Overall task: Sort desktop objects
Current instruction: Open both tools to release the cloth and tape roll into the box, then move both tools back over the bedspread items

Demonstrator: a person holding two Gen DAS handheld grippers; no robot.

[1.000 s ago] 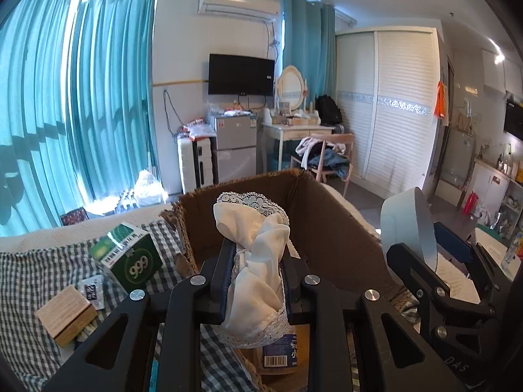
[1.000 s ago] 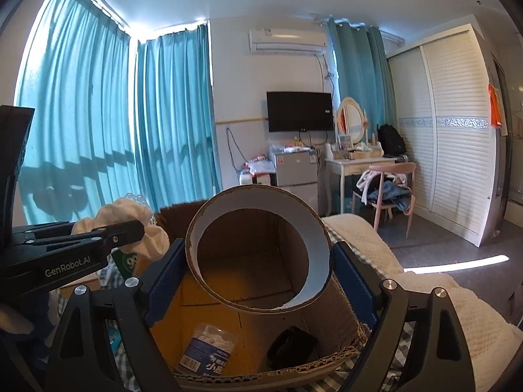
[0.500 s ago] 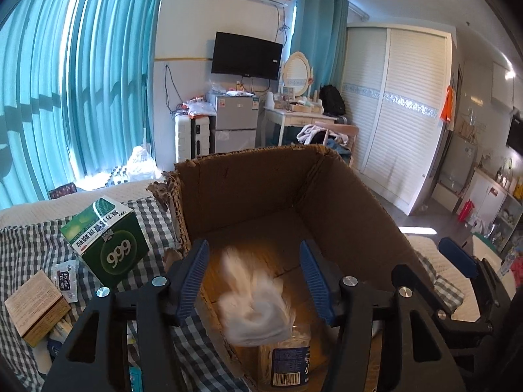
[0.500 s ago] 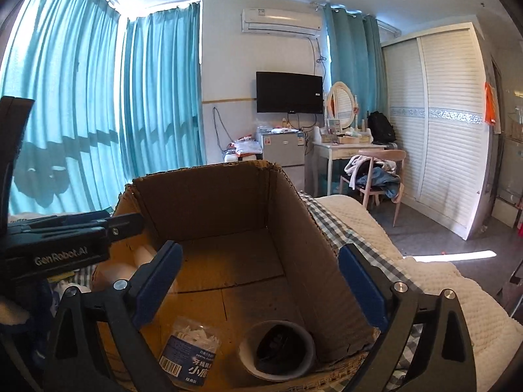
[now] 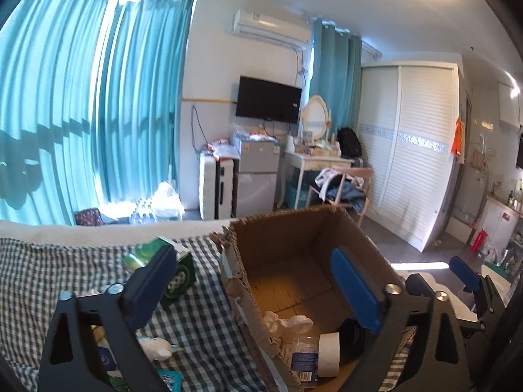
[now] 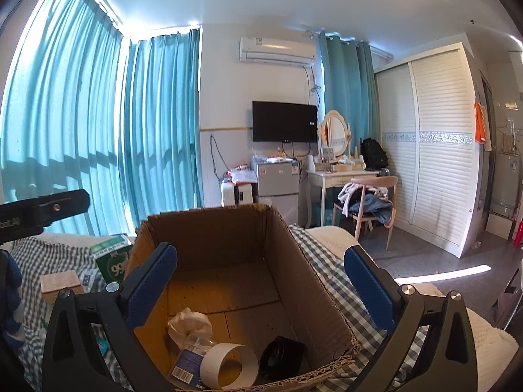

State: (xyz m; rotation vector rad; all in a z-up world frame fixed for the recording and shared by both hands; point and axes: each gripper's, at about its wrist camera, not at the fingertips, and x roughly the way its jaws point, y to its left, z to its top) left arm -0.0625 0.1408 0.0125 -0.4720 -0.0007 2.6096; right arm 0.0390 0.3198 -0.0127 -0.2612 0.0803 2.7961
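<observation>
An open cardboard box [image 5: 284,220] [image 6: 209,212] stands on a checked cloth. On its floor lie a crumpled white cloth [image 5: 287,321] [image 6: 189,323], a clear bottle with a blue label [image 5: 304,359] [image 6: 184,361], a white tape roll [image 5: 328,354] [image 6: 228,367] and a black object [image 5: 353,336] [image 6: 282,356]. My left gripper [image 5: 253,284] hangs over the box's near left wall, its jaws opening wide with nothing between them. My right gripper [image 6: 260,285] is above the box's near edge, its jaws also opening and empty.
Left of the box on the checked cloth [image 5: 196,310] are a green carton [image 5: 173,268] [image 6: 112,261], a wooden block [image 6: 60,284] and several small packets [image 5: 157,349]. The right gripper's blue pad [image 5: 464,274] shows at the far right. Floor and furniture lie beyond.
The left gripper opened and the white lace cloth fell into the box. The right gripper let go of the white roll, which now lies on the box floor. Both grippers drew back.
</observation>
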